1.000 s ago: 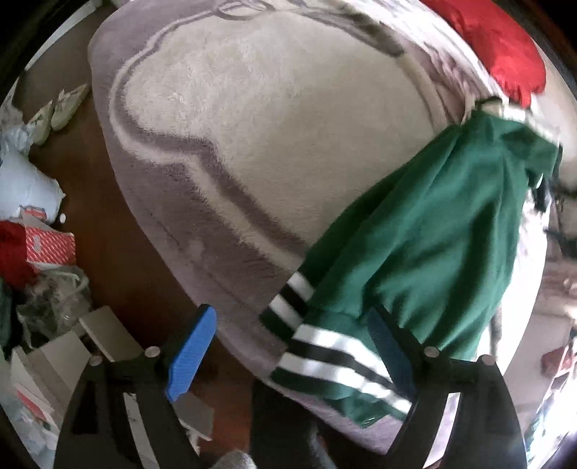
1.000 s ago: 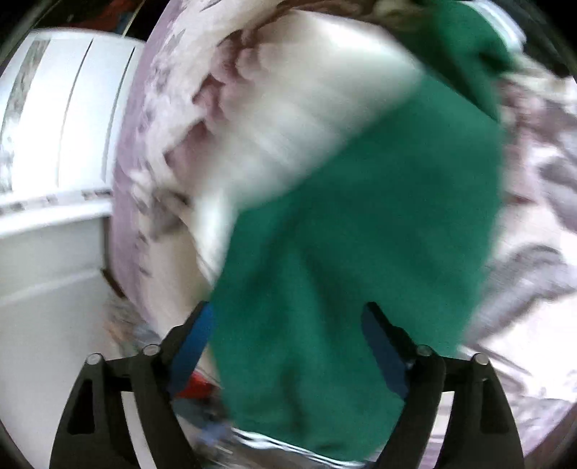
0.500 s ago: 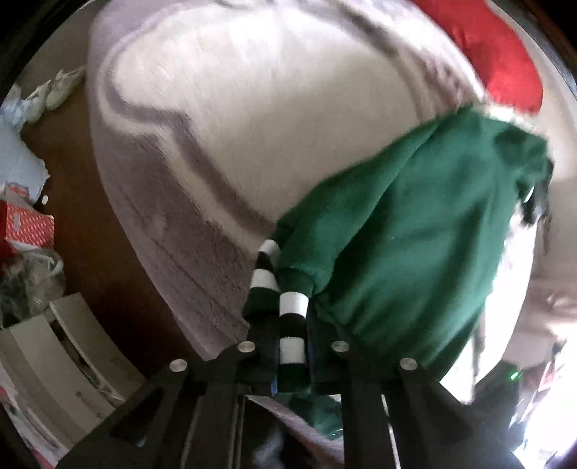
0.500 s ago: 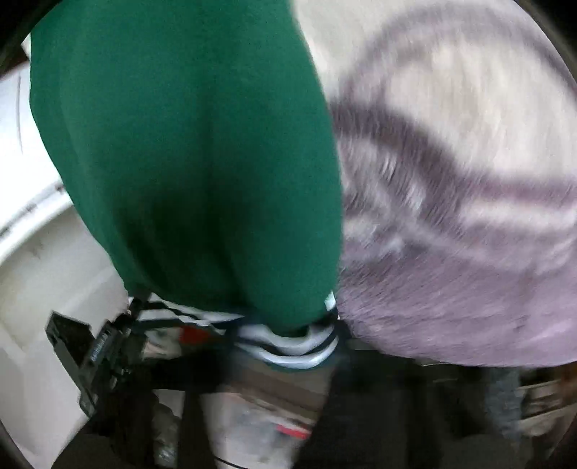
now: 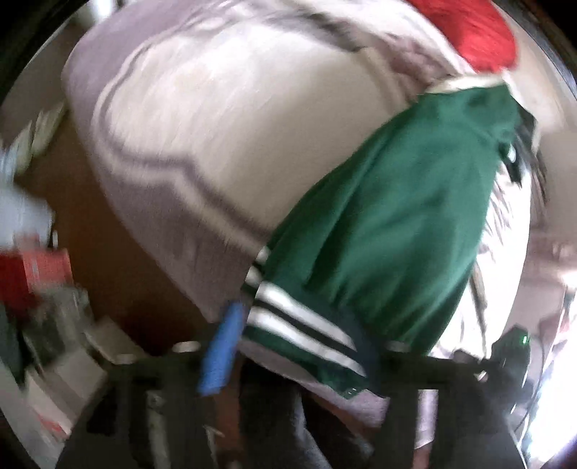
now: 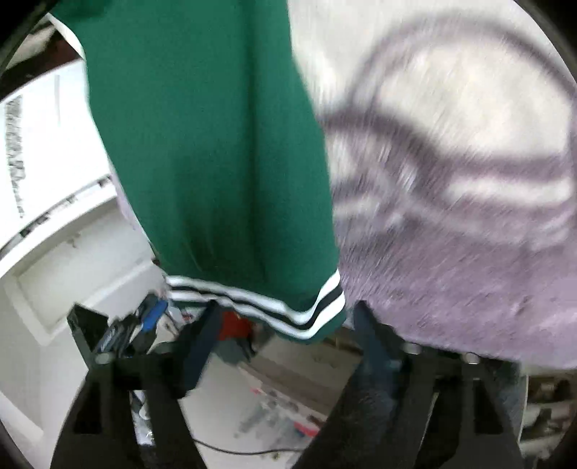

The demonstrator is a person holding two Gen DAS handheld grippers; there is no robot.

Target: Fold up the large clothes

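Note:
A green garment (image 5: 389, 231) with a white and black striped hem (image 5: 299, 324) lies on a pale purple-patterned blanket (image 5: 216, 119). My left gripper (image 5: 292, 342) is open, its blue pads on either side of the striped hem. In the right wrist view the same green garment (image 6: 216, 144) hangs over the blanket's edge, its striped hem (image 6: 259, 303) between the fingers of my open right gripper (image 6: 285, 335). Both views are blurred by motion.
A red cushion (image 5: 468, 32) lies at the blanket's far end. The brown floor (image 5: 90, 234) at left holds boxes and bags (image 5: 43, 274). White furniture (image 6: 54, 216) stands left of the blanket (image 6: 450, 162) in the right wrist view, clutter below.
Both grippers were shut on the striped hem half a second ago and have opened. The hem now lies loose between the fingers.

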